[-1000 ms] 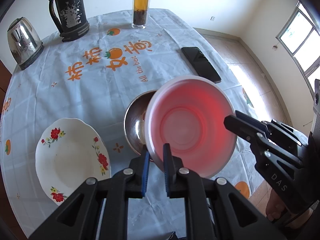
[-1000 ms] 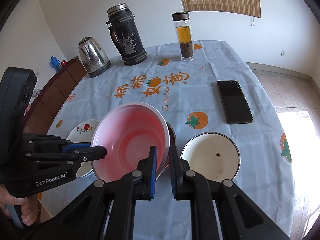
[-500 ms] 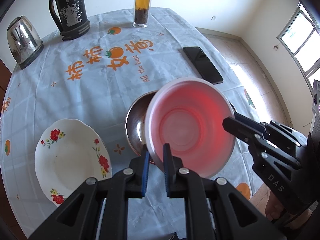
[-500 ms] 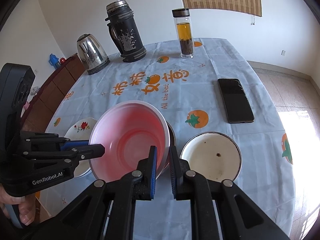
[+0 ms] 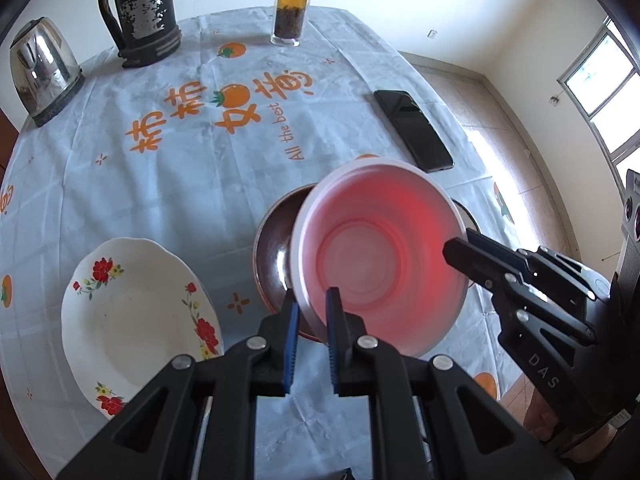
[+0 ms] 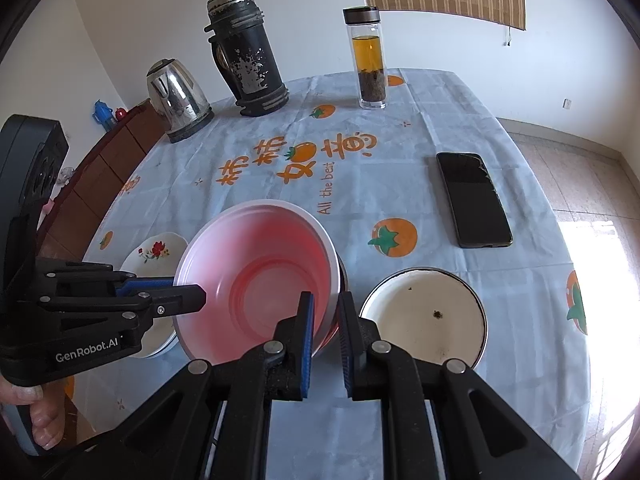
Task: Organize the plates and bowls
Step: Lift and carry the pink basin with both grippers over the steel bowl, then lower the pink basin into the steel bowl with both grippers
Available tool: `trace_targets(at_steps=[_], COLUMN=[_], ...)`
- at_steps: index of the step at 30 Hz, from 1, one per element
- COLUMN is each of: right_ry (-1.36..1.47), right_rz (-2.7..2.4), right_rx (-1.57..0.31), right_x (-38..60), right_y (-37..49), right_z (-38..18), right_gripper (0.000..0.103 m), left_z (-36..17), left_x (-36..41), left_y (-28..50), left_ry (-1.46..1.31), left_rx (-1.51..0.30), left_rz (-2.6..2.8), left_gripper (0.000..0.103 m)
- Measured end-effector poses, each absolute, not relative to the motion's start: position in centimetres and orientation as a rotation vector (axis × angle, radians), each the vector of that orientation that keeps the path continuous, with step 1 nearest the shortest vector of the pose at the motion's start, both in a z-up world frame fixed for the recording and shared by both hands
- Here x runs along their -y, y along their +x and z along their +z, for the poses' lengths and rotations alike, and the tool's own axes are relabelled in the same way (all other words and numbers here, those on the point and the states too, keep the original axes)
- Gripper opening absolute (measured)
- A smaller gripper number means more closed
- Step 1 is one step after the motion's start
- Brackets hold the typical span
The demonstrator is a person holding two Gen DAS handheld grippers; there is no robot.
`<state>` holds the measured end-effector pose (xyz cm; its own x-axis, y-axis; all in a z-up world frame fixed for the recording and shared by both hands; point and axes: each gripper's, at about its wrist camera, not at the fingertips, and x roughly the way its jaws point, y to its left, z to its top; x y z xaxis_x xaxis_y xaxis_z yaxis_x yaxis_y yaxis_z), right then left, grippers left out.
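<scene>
A pink plastic bowl (image 5: 380, 256) hangs tilted above the table, held by its rim from two sides. My left gripper (image 5: 312, 308) is shut on the near-left rim, and my right gripper (image 6: 326, 312) is shut on the opposite rim. Each gripper shows in the other's view: the right gripper (image 5: 460, 248), the left gripper (image 6: 192, 296). Under the pink bowl (image 6: 256, 280) sits a dark metal bowl (image 5: 276, 256), mostly covered. A white plate with red flowers (image 5: 132, 320) lies to the left. A white enamel bowl (image 6: 424, 316) stands to the right.
At the table's far side stand a steel kettle (image 5: 40, 72), a black thermos jug (image 5: 140, 12) and a glass tea bottle (image 5: 290, 4). A black phone (image 6: 474, 200) lies at the right. The table's edge and tiled floor (image 5: 500, 120) are close on the right.
</scene>
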<state>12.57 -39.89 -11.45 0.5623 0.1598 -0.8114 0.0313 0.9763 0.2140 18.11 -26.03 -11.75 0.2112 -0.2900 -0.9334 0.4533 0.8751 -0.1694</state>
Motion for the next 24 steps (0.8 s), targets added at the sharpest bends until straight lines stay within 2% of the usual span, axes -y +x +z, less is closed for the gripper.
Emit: trace_targets(at_steps=[24], right_ry=[0.204], right_rz=[0.098], right_rx=[-1.052], right_x=[39.3], right_y=[15.0], right_z=[-13.6], right_gripper=[0.013], left_z=[-13.7], left_x=[25.6], left_y=[19.6], left_ry=[0.139], left_rx=[-1.307], left_rz=[-0.484], left_gripper=[0.01])
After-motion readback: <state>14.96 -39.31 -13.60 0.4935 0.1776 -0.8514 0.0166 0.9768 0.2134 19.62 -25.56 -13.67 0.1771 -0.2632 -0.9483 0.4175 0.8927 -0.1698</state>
